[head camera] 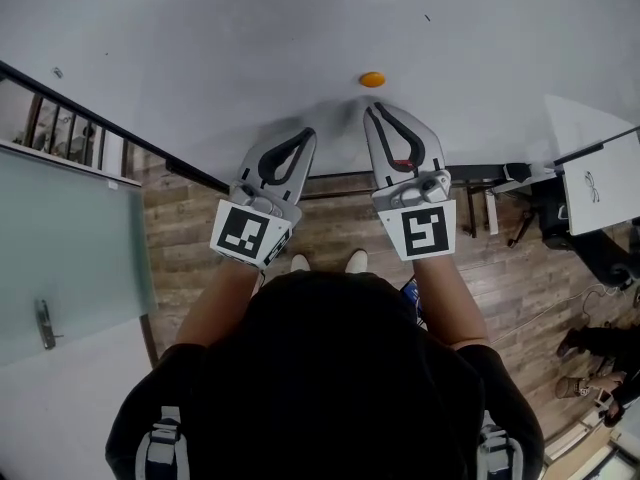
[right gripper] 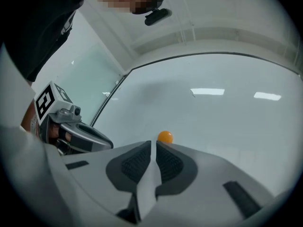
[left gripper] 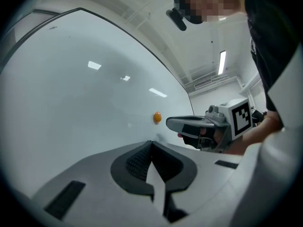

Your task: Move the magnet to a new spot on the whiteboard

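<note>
Orange magnet (right gripper: 165, 136) on whiteboard (right gripper: 213, 108) just beyond right tongs (right gripper: 154, 143); jaws slightly parted, empty.

So we've got three cameras here. The head one sits above our own head and looks steeply down along the face of the whiteboard (head camera: 250, 38). Both forearms (head camera: 215, 298) are in frame, and the wooden floor (head camera: 330, 228) shows well below them.

The other two ride on the left gripper (head camera: 306, 134) and the right gripper (head camera: 372, 109). Each peers along its own jaws straight at the board, really close up, so white fills most of both views.

All three catch the orange magnet (head camera: 372, 79). Each gripper cam also picks up the other gripper: the left cam at its right side, the right cam at its left.
</note>
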Demonstrator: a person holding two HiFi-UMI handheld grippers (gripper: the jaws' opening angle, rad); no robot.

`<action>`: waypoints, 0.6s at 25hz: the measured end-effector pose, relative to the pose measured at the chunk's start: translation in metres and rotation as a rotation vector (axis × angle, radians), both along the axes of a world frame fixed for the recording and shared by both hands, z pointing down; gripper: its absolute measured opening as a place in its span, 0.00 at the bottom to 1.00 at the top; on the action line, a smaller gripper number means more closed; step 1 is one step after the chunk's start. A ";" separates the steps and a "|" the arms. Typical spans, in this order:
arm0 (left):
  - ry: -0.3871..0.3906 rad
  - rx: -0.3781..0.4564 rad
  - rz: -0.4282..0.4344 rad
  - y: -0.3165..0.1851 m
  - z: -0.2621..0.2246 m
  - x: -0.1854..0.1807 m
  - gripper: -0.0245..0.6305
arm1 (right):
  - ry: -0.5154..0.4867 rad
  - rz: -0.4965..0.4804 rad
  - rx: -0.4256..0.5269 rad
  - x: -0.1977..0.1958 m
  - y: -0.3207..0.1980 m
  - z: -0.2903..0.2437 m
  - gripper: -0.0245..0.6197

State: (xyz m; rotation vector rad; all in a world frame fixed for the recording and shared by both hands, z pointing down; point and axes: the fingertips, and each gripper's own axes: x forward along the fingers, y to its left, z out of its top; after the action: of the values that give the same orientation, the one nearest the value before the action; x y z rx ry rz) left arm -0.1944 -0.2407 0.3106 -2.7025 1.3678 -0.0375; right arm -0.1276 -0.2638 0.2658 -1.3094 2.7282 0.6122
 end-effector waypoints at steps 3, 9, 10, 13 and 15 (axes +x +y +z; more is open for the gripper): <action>0.007 0.005 0.021 0.000 -0.001 -0.002 0.04 | 0.031 0.058 0.045 -0.001 0.000 -0.007 0.11; 0.024 0.009 0.038 0.002 -0.003 -0.012 0.04 | 0.076 0.131 0.103 -0.005 -0.011 -0.018 0.20; 0.025 0.008 0.042 0.001 -0.003 -0.012 0.04 | 0.085 0.145 0.106 -0.005 -0.013 -0.018 0.21; 0.028 0.009 0.050 -0.001 -0.002 -0.015 0.04 | 0.111 0.187 0.100 -0.002 -0.018 -0.015 0.21; 0.029 0.007 0.052 0.000 -0.001 -0.017 0.04 | 0.090 0.209 0.107 -0.002 -0.017 -0.016 0.21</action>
State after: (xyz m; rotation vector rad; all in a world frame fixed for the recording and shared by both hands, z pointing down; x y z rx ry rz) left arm -0.2116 -0.2411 0.3095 -2.7423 1.3022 0.0115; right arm -0.1294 -0.2810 0.2496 -1.5888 2.6025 0.8409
